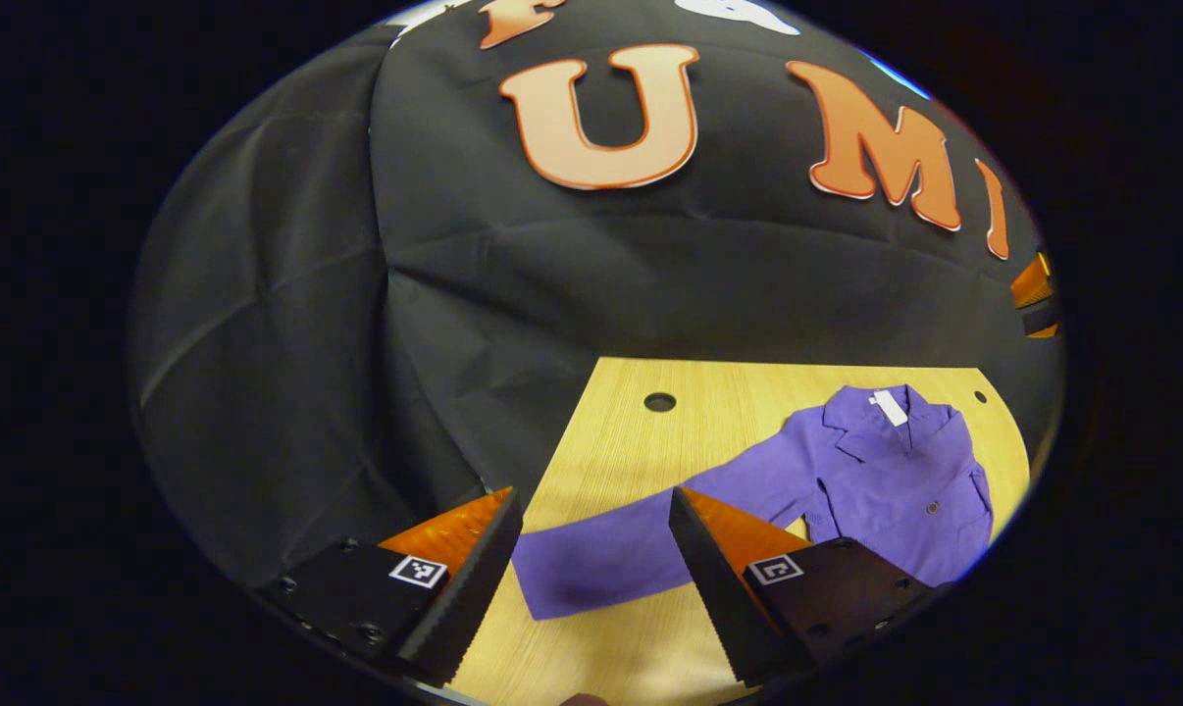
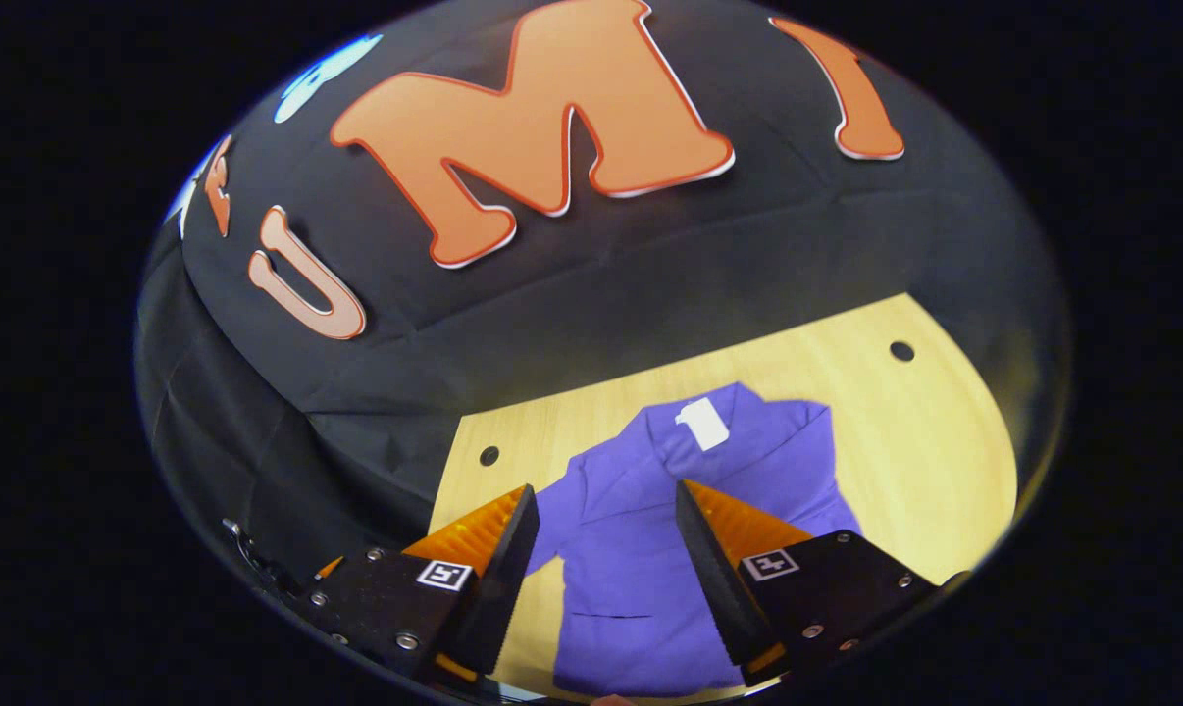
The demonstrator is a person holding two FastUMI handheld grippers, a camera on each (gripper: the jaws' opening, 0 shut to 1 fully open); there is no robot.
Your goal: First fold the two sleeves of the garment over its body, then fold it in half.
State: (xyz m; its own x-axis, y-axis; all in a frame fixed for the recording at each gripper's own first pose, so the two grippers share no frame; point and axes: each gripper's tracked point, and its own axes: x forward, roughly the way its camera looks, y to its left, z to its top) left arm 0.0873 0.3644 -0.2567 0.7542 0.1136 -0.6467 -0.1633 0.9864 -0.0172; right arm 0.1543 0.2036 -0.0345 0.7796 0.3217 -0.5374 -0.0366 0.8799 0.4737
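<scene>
At the bottom of the left gripper view, the left claw [image 1: 591, 579] hangs with its two fingers spread wide, nothing between them but air; the cuff end of one purple sleeve [image 1: 611, 554] lies flat on the table [image 1: 641, 441] below and just ahead of the gap, untouched as far as the view lets me judge. From there the sleeve runs up and to the right to the garment [image 1: 896, 490], a purple collared jacket laid face up on the pale wooden table, its collar toward the far edge with a small white tag [image 1: 888, 407] at the neck and a button on the front. A round hole [image 1: 659, 402] sits in the tabletop beyond the sleeve, and black cloth rises behind the table

In the right gripper view, the right claw [image 2: 606, 579] is likewise wide open and grips nothing; it hovers over the jacket's body [image 2: 641, 569], the front panel showing between its fingers. The collar and white tag [image 2: 701, 424] lie farther on, then bare table [image 2: 905, 441] with a hole [image 2: 901, 350] to the right and another hole [image 2: 489, 455] to the left near the shoulder
</scene>
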